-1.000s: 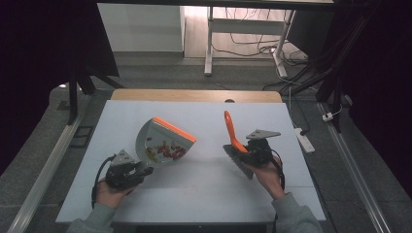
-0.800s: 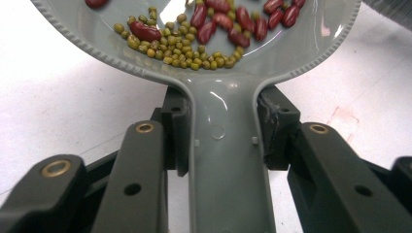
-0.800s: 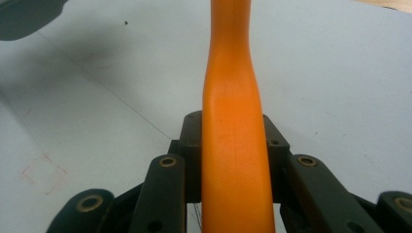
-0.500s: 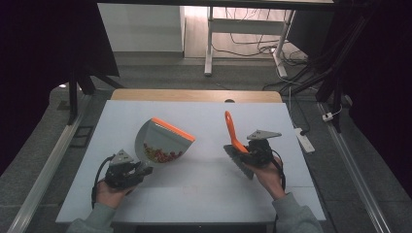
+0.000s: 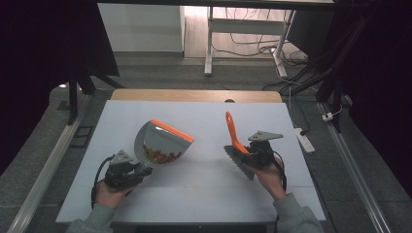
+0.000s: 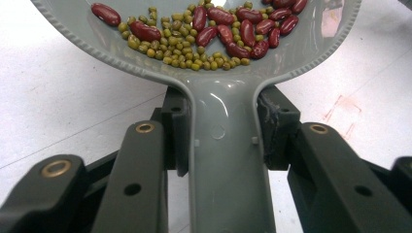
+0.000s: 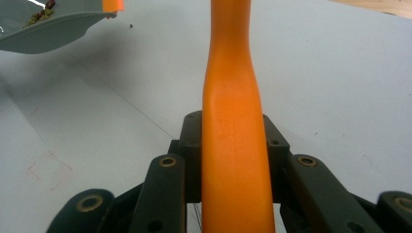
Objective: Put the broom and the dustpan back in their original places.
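Note:
A grey dustpan (image 5: pixel 163 141) with an orange front lip hangs tilted above the white table (image 5: pixel 204 194), lip raised. Red kidney beans and small green beans (image 5: pixel 158 156) lie heaped at its low end near the handle (image 6: pixel 226 160). My left gripper (image 5: pixel 140 171) is shut on that handle, its jaws pressing both sides; the beans (image 6: pixel 218 34) show close up beyond them. My right gripper (image 5: pixel 244 154) is shut on an orange-handled brush (image 5: pixel 230 127), whose handle (image 7: pixel 233 97) points up and away and whose grey bristle head (image 5: pixel 239 164) angles toward the table. The dustpan (image 7: pixel 48 26) shows at the right gripper view's upper left.
A wooden strip (image 5: pixel 194 95) runs along the table's far edge. A white power strip (image 5: pixel 304 140) lies on the floor at the right, beside a metal rail (image 5: pixel 359 189). Desk legs and cables (image 5: pixel 252 43) stand beyond the table.
The dustpan has tipped back a little and the beans have slid down toward the handle end. Both hands have stayed where they were.

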`<state>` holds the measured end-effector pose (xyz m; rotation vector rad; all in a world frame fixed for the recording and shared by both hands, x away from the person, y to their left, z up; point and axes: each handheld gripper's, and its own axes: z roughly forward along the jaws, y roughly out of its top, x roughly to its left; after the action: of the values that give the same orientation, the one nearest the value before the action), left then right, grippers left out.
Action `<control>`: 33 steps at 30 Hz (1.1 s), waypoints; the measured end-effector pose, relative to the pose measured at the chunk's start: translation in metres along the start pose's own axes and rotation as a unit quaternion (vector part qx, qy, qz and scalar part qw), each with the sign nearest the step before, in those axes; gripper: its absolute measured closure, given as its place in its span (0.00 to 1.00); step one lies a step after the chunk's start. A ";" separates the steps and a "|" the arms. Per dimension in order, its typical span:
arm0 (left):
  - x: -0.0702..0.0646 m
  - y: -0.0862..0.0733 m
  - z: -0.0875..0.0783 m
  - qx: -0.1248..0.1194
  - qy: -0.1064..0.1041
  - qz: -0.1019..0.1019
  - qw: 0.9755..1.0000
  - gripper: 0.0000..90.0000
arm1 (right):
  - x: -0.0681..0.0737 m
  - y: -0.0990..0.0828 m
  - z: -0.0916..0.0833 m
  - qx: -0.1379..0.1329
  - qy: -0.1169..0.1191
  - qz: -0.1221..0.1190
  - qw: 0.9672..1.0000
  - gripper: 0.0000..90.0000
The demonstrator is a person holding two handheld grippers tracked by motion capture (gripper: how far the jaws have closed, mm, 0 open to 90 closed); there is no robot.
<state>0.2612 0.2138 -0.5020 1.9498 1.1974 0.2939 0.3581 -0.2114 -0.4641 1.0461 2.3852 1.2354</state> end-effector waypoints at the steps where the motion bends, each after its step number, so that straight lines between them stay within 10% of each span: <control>1: 0.000 0.000 -0.001 0.000 0.001 -0.001 1.000 0.68 | 0.000 0.000 -0.001 -0.001 0.000 0.000 1.000 0.79; 17: 0.005 -0.008 -0.014 -0.005 0.015 -0.041 0.999 0.68 | -0.006 -0.013 -0.020 -0.029 0.016 0.003 0.999 0.79; 33: 0.017 -0.024 -0.027 -0.006 0.056 -0.110 0.992 0.68 | -0.020 -0.030 -0.032 -0.027 0.039 0.051 0.998 0.79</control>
<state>0.2394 0.2475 -0.5058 1.7911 1.4662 0.2968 0.3413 -0.2566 -0.4706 1.1352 2.3680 1.3904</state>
